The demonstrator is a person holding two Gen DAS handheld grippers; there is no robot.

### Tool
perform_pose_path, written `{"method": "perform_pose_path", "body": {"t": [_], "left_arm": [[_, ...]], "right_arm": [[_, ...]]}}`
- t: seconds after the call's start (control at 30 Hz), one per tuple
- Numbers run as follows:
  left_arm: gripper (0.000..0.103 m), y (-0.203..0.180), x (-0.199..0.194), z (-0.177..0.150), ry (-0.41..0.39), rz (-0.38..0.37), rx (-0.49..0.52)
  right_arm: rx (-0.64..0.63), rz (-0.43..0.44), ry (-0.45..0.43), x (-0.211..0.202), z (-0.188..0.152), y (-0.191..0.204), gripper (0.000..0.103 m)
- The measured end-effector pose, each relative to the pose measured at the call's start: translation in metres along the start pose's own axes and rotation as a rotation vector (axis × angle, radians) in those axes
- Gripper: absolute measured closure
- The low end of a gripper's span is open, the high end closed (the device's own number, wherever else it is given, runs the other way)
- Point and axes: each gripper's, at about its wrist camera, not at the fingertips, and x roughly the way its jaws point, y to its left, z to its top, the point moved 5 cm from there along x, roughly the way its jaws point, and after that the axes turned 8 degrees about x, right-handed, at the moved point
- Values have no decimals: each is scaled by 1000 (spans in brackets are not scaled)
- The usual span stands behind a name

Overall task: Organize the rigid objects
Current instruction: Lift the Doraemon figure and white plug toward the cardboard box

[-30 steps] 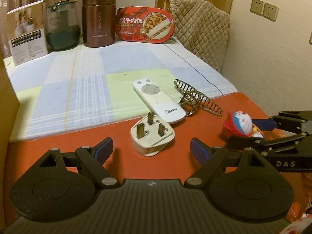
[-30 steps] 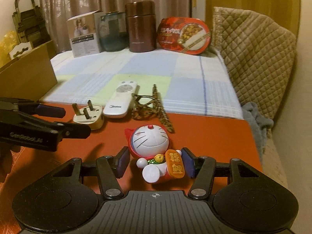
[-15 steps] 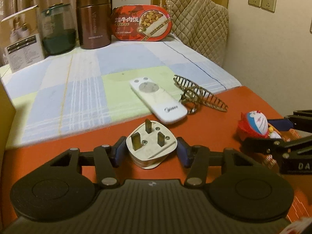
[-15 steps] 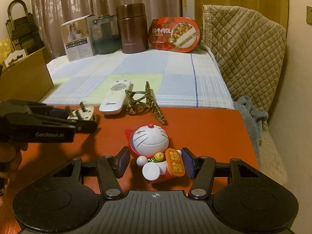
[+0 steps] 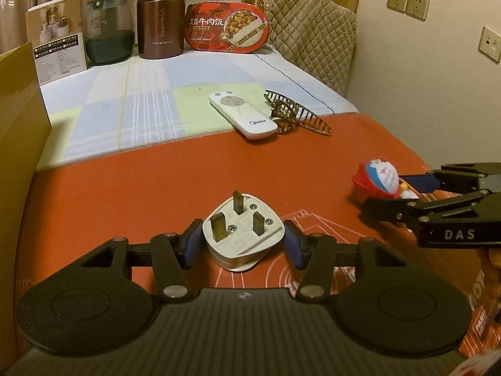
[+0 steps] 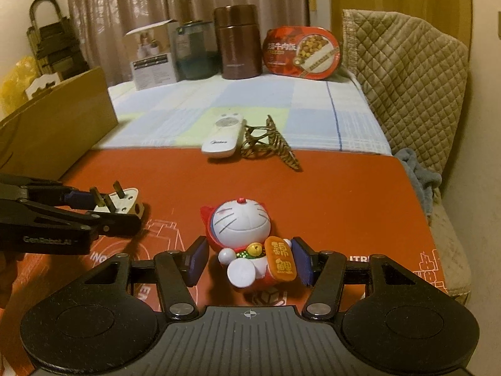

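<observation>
My left gripper (image 5: 242, 244) is shut on a white three-pin plug (image 5: 242, 238), its prongs pointing up, over the orange mat (image 5: 125, 194). My right gripper (image 6: 250, 261) is shut on a Doraemon lucky-cat figurine (image 6: 244, 235). In the right wrist view the left gripper (image 6: 125, 213) holds the plug (image 6: 123, 202) to the left of the figurine. In the left wrist view the right gripper (image 5: 404, 194) holds the figurine (image 5: 377, 178) at the right. A white remote (image 5: 242, 116) and a brown hair claw clip (image 5: 292, 114) lie at the mat's far edge.
A checked cloth (image 5: 150, 100) covers the far half of the table. At the back stand a white box (image 5: 58, 34), a green jar (image 5: 108, 29), a brown flask (image 5: 161, 17) and a red food tray (image 5: 227, 28). A cardboard box wall (image 5: 18, 106) is on the left, a quilted chair (image 6: 410, 62) on the right.
My left gripper closed on the plug and pulled it back toward the near side of the mat. The right gripper also drew back with the figurine still held.
</observation>
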Motion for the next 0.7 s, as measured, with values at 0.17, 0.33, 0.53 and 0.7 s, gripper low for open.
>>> {"method": "perform_pose_path", "body": {"t": [0.17, 0.33, 0.53, 0.7], "left_arm": [[54, 1, -4, -2, -7, -6, -19], [54, 2, -4, -2, -11, -7, -22], [54, 2, -3, -2, -12, -8, -19], [54, 2, -4, -1, -11, -11, -26]], "right_arm": [[-44, 21, -10, 3, 4, 2, 41], [-84, 58, 9, 12, 8, 3, 41], [-119, 30, -5, 10, 10, 6, 61], [-141, -13, -2, 10, 10, 11, 61]]}}
